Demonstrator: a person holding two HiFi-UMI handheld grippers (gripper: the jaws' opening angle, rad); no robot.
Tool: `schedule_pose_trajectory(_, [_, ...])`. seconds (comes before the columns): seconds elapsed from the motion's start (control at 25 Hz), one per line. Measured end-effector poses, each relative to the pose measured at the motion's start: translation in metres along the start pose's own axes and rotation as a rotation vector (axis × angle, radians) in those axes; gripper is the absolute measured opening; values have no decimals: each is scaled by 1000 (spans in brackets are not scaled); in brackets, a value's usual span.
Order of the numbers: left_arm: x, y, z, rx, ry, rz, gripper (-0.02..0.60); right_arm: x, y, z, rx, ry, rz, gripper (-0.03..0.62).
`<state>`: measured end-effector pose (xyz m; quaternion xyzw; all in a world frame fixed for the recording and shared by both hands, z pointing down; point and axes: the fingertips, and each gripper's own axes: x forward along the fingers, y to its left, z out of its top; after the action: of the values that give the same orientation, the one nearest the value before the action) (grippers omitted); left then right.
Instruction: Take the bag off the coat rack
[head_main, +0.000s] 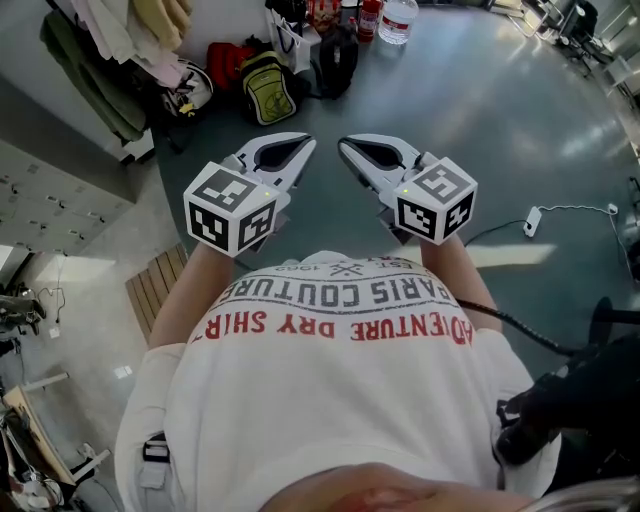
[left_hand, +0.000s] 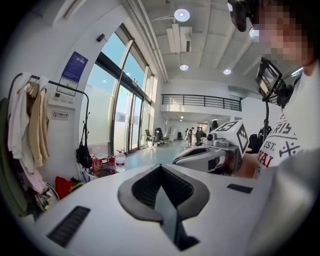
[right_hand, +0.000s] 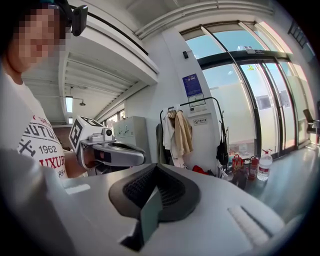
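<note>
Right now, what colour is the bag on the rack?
The bag is black; it shows best in the left gripper view.

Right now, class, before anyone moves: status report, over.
Left gripper shut, empty; right gripper shut, empty. Black bag hangs on coat rack, untouched, well off. Water bottle, fire extinguisher on floor by the rack.

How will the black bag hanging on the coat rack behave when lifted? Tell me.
Probably floppy: the black fabric bag sags in a narrow droop under its long strap. Likely to swing, since it hangs free from the black metal coat rack. It looks slim, so perhaps light; contents are unseen.
</note>
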<state>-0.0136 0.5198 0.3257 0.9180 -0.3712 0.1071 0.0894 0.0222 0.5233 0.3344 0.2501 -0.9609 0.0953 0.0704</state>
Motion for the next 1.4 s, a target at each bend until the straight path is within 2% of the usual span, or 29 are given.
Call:
schedule_pose_trajectory(0.44, [13,-11,-6,-36,11,-18,2,-18,-7,-4,4,-7,-21,2])
schedule_pose_trajectory(0.68, [37,-30,9,-40,-27,-90,3,-42,-27,-6,13,-17,-68,2])
schedule_pose_trajectory(0.84, [55,-28,11,-52,-22,-115,2,-46,-46,-12,34,-11,-89,2])
schedule_pose_trajectory(1.0, [76,-5,10,-128,-36,-120,2,-37,-70,-20,65,3,-103,2])
schedule_pose_trajectory(1.12, [100,23,10,-134,-42,-120,3,-22,-102,-23,80,11,-121,2])
schedule_pose_trajectory(1.28, [141,77,14,-159,-64,-129,3,19,-157,-26,101,33,-126,2])
schedule_pose_trajectory(1.4, [183,135,20,-133,-52,-129,3,63,-214,-19,107,40,-127,2])
